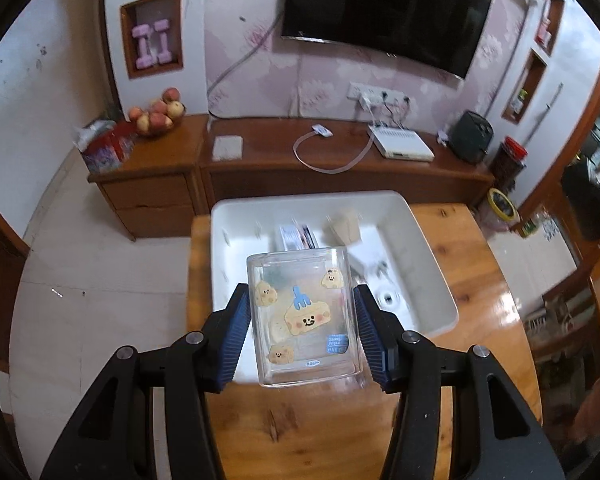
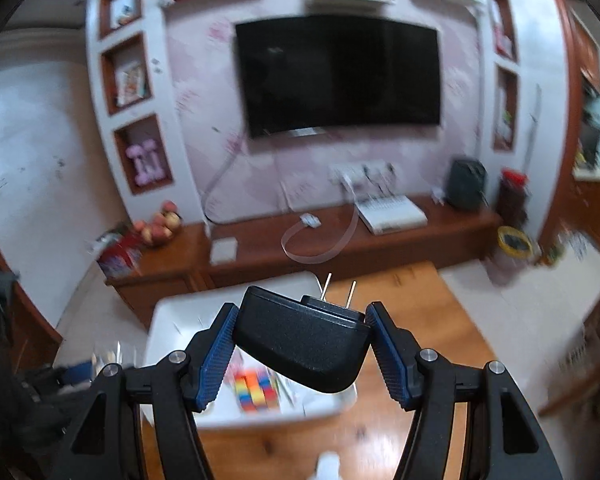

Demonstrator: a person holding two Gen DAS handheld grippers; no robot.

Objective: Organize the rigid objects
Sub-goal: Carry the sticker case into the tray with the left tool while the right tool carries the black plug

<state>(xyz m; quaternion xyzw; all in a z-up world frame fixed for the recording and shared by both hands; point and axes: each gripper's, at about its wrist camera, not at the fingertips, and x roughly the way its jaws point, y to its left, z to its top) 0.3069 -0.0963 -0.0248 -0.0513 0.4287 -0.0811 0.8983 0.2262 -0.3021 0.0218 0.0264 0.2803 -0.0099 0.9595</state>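
You get even, soft indoor light in both views, with glare on the glossy wooden table (image 1: 480, 280) at the right. Your left view is fairly sharp; your right view is smeared with motion blur. Fisheye bending curves the walls, and dark vignetting rims the corners.

Clear sticker box (image 1: 303, 316) between jaws

the clear box (image 1: 302, 316) bears yellow cheese cartoons and a blue fork. beyond it, the bin (image 1: 428, 240) is white. the adapter (image 2: 302, 338) is black; below it, a rainbow-striped cube (image 2: 256, 392).
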